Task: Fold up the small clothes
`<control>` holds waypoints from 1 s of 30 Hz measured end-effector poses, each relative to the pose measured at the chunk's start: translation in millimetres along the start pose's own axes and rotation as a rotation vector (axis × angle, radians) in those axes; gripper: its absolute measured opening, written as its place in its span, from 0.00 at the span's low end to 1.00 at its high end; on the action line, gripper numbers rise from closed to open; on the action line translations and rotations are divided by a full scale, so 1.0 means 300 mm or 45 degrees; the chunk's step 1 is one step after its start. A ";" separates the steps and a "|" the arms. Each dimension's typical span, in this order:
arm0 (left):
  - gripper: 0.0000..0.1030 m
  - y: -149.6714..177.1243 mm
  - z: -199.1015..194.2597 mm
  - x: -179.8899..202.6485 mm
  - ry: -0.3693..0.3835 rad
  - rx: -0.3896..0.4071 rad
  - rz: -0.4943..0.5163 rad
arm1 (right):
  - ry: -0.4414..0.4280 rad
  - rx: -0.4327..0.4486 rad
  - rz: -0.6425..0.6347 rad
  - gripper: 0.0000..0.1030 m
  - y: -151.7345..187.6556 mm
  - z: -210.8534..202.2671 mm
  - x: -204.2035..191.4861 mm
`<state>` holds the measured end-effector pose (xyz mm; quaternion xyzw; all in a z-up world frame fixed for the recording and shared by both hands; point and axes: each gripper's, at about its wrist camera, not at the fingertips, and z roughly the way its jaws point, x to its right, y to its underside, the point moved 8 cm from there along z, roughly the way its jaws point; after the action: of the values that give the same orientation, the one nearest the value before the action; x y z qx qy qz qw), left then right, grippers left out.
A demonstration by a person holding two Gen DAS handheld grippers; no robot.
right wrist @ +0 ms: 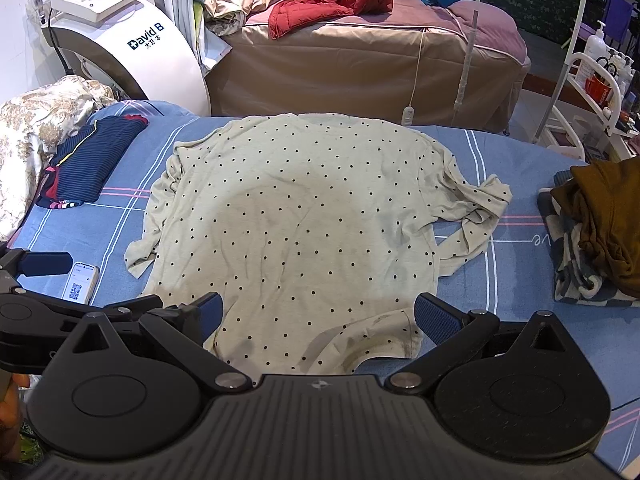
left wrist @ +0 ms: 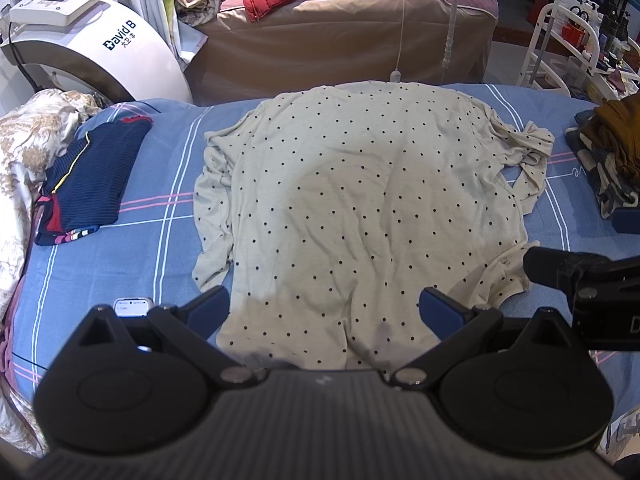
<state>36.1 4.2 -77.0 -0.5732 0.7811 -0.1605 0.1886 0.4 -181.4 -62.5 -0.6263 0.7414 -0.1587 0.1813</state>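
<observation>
Polka-dot shirt (left wrist: 360, 208) lay spread flat on the blue striped sheet (left wrist: 160, 200), dead ahead of my left gripper (left wrist: 324, 312), whose jaws stood wide apart and held nothing. Its near hem ran between and just under my fingertips. Left of my jaws, well apart from the shirt, sat a folded navy striped garment (left wrist: 96, 176); a phone (left wrist: 134, 306) lay just beside my left finger. To the right, my other gripper's black finger reached in near the shirt's lower corner.

From my right gripper (right wrist: 318, 316), the jaws were likewise spread and empty, with the shirt's bottom edge between them. The corner nearest my right finger (right wrist: 438, 318) was curled back on itself. Beyond my jaws, to the right, one sleeve (right wrist: 476, 216) lay twisted and bunched beside the body. Farther right sat a heap of unfolded clothes (right wrist: 600, 232).

I judged the folding was not yet begun. The risks, as I saw them: pinching only the curled top layer at that corner would drag the hem unevenly, and folding over the twisted sleeve would trap a lump. My left finger might also nudge the phone.
</observation>
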 end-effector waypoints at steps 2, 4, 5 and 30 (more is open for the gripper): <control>1.00 -0.001 0.000 0.000 -0.001 0.000 0.001 | 0.000 0.001 0.000 1.00 0.000 0.001 0.000; 1.00 -0.001 -0.001 0.000 0.000 0.000 0.000 | -0.001 0.000 0.001 1.00 0.001 0.001 0.000; 1.00 -0.001 0.000 0.000 -0.001 0.000 0.000 | -0.001 0.000 0.001 1.00 0.000 0.001 0.000; 1.00 0.211 0.232 -0.089 0.126 -0.023 0.080 | -0.070 0.027 -0.039 1.00 0.160 0.137 0.102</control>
<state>24.0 45.7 -164.7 -0.5415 0.8085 -0.1753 0.1496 -26.9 -204.1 -123.1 -0.6399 0.7246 -0.1521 0.2059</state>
